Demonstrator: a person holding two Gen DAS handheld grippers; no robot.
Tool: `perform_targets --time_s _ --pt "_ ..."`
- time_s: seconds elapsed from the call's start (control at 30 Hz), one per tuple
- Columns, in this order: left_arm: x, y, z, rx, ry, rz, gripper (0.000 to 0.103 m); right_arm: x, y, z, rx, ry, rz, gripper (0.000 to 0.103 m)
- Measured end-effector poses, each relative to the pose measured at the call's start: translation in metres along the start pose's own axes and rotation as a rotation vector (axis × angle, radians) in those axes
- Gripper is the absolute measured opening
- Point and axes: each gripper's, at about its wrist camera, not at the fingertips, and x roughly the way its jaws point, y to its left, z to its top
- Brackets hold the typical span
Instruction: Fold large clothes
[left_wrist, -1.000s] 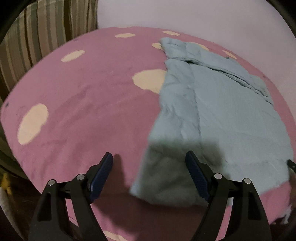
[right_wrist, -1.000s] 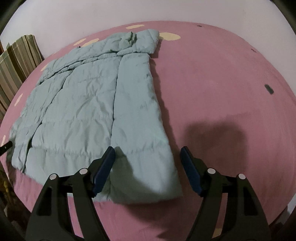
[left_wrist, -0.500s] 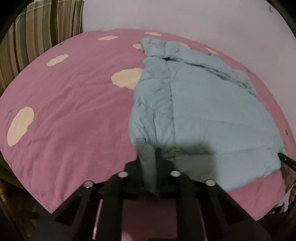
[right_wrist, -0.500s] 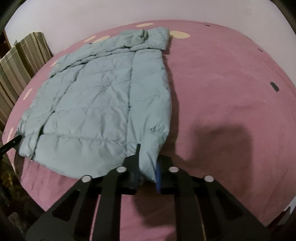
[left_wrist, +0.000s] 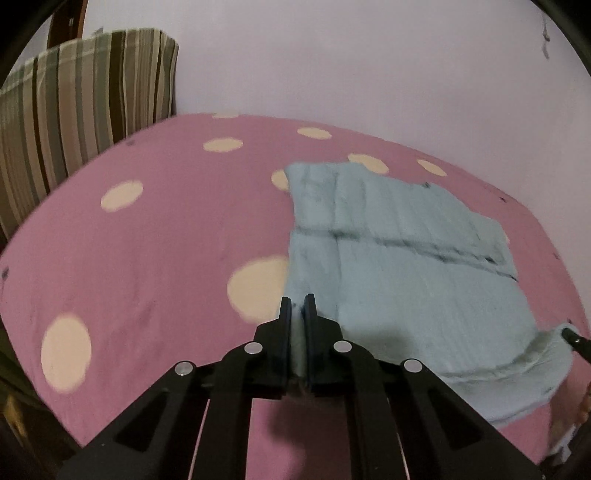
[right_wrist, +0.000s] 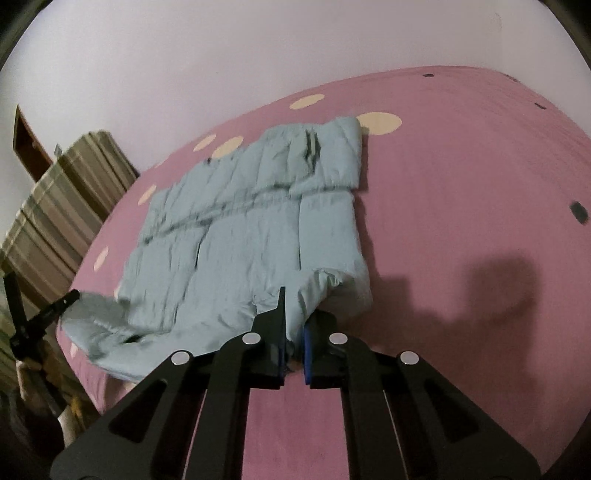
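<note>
A light blue quilted jacket (left_wrist: 406, 266) lies spread on a pink bed cover with cream dots (left_wrist: 147, 258). My left gripper (left_wrist: 297, 306) is shut on the jacket's near left hem corner, with blue fabric pinched between the jaws. My right gripper (right_wrist: 293, 314) is shut on the jacket's near right hem corner (right_wrist: 310, 291), and the hem there is lifted off the bed. The jacket (right_wrist: 251, 229) runs away from me toward the wall, its sleeves folded across the far part. The other gripper's tip shows at each view's edge (left_wrist: 574, 338) (right_wrist: 59, 304).
A striped cushion (left_wrist: 74, 110) stands at the bed's far left against the pale wall (left_wrist: 369, 66). The bed edge (right_wrist: 92, 387) drops off at the near left in the right wrist view. The pink cover (right_wrist: 461, 221) lies bare to the right of the jacket.
Both grippers went from open to shut on the jacket's near hem corners. They have since lifted the hem and moved it toward the far end of the jacket.
</note>
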Motion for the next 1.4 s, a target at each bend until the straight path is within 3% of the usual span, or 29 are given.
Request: perform_targets --time_s 0.13,0.37,0.57,0.77,0.8,0.87,0.93,1.03,1.1,1.23,1.4 --pt "0.041 -0.003 0.028 0.025 0.0 0.068 0.003 0.037 -0.003 0.032 0.022 0.013 -0.005 0.006" --pt "0.113 0.007 0.049 -0.008 0.093 0.087 0.003 0.106 -0.005 0.06 0.047 0.078 -0.038 0.006" --pt "0.101 0.031 0.068 -0.067 0.026 0.085 0.003 0.136 -0.007 0.072 0.045 0.093 -0.094 0.006" --pt "0.092 0.048 0.054 -0.112 0.026 0.064 0.005 0.139 -0.014 0.078 0.082 0.078 -0.106 0.008" --pt "0.092 0.048 0.05 -0.11 0.033 0.054 0.008 0.138 -0.015 0.079 0.083 0.076 -0.104 0.011" --pt "0.092 0.045 0.045 -0.106 0.042 0.036 0.024 0.132 -0.014 0.08 0.079 0.068 -0.096 0.016" --pt "0.088 0.043 0.038 -0.109 0.035 0.012 0.042 0.122 -0.015 0.081 0.085 0.049 -0.078 0.03" --pt "0.085 0.039 0.033 -0.104 0.03 -0.041 0.055 0.101 -0.015 0.082 0.082 0.001 -0.072 0.047" --pt "0.084 0.034 0.031 -0.085 0.035 -0.066 0.059 0.09 -0.016 0.082 0.074 -0.027 -0.089 0.054" --pt "0.088 0.026 0.031 -0.06 0.053 -0.113 0.067 0.078 -0.022 0.08 0.054 -0.037 -0.102 0.054" --pt "0.101 0.019 0.036 -0.064 0.093 -0.196 0.068 0.087 -0.023 0.078 0.012 0.001 -0.092 0.054"
